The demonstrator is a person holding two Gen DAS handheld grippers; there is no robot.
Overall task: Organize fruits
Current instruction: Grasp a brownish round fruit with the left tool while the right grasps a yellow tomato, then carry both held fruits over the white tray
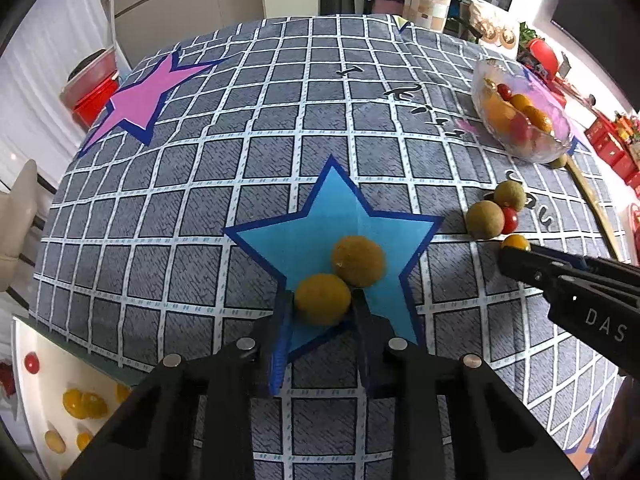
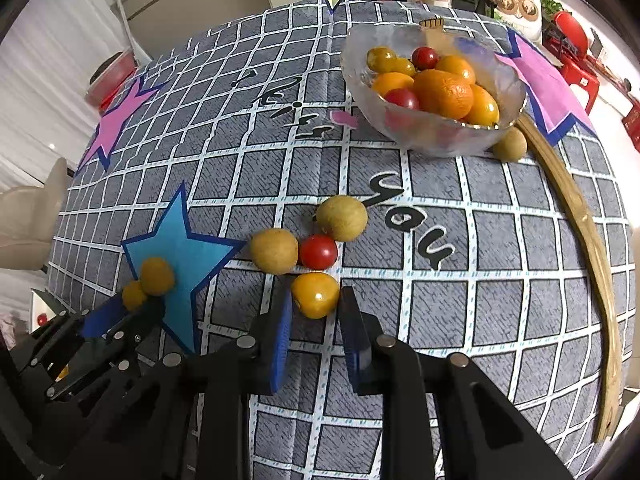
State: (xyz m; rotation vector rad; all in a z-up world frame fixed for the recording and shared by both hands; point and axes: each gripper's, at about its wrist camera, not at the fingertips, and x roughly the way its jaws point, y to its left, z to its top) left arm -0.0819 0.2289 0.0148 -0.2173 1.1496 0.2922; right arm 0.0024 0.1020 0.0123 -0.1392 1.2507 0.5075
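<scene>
Already both grip: left gripper [image 1: 322,300] pinches a light, firm longan [image 1: 322,298]; right gripper [image 2: 316,300] squeezes a soft, slippery yellow tomato [image 2: 315,294] midway.

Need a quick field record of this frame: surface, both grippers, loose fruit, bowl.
surface: grid-pattern cloth with blue star
left gripper: shut on brownish-yellow fruit, over the blue star
beside it: second brownish fruit, touching
right gripper: shut on yellow tomato
loose fruit: two tan fruits, one red tomato
bowl: glass bowl, oranges and tomatoes inside
</scene>
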